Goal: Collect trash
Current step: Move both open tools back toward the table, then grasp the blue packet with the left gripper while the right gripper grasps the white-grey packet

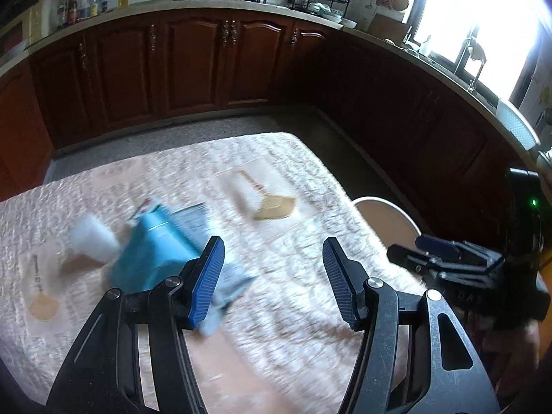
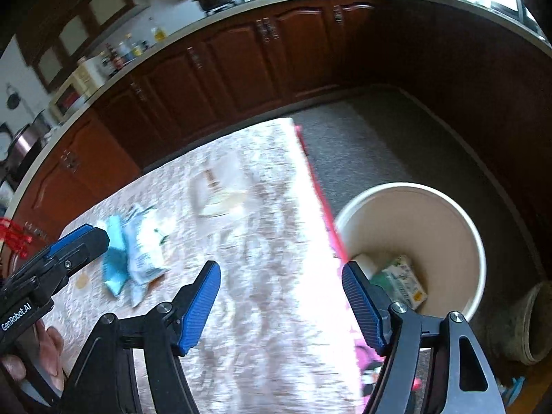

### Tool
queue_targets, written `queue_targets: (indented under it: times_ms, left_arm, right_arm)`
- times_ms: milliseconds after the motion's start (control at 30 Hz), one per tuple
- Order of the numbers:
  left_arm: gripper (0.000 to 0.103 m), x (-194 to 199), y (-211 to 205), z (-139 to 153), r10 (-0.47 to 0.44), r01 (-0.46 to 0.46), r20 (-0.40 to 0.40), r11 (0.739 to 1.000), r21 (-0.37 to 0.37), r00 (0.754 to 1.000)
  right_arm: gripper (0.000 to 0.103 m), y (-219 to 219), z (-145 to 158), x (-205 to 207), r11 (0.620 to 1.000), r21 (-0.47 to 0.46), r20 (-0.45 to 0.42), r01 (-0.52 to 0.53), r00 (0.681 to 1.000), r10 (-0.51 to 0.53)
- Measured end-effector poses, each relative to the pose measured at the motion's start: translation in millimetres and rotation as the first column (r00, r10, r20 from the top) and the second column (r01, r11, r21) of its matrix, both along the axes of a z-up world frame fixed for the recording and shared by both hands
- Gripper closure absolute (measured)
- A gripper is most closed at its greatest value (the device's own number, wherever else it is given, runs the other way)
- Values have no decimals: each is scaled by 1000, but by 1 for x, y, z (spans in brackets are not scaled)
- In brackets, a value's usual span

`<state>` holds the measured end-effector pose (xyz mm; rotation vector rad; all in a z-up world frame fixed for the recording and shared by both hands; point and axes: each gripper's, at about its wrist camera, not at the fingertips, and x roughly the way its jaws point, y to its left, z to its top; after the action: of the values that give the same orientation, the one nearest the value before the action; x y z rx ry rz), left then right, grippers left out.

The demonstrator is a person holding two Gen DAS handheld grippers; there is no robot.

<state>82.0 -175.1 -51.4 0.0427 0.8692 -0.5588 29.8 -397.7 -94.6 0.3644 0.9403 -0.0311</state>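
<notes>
Trash, a blue carton (image 1: 155,252) beside a crumpled white wrapper (image 2: 145,248), lies on the table (image 1: 276,179), well apart from the white bin (image 2: 479,258) on the floor off the table's edge, where a green-printed carton (image 2: 402,281) already sits. Both grippers angle downward over the table, left gripper (image 1: 272,283) nearest the blue carton, right gripper (image 2: 281,305) toward the bin, jaws parted and empty. Best next: centre the carton between the jaws before closing.

The left gripper (image 2: 55,258) body carries the white lettering "GenRobot.AI", seen in the right wrist view; all other print is blurred. The packaging text cannot be read.
</notes>
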Motion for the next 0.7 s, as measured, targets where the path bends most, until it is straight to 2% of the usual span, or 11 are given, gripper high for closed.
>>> queue_targets:
  times_ms: [200,333,533,700]
  left_arm:
    - [42,11,63,-16,19,-18,-33,1000,16,999]
    - [42,19,88,-28,16,-15,-34,1000,24,999]
    - [42,42,96,-47,-34,36,-45,999,26,998]
    - [42,57,80,-63,-121,125,-54,989,77,991]
  right_arm:
    - [27,37,-2,14,996,10,-1,-84,996,85]
    - [26,58,-8,27,991,25,-12,-131,991,131]
    - [26,77,-16,44,987,31,-39,-160,986,162]
    - [26,79,-21,51,987,26,-63,-160,985,161]
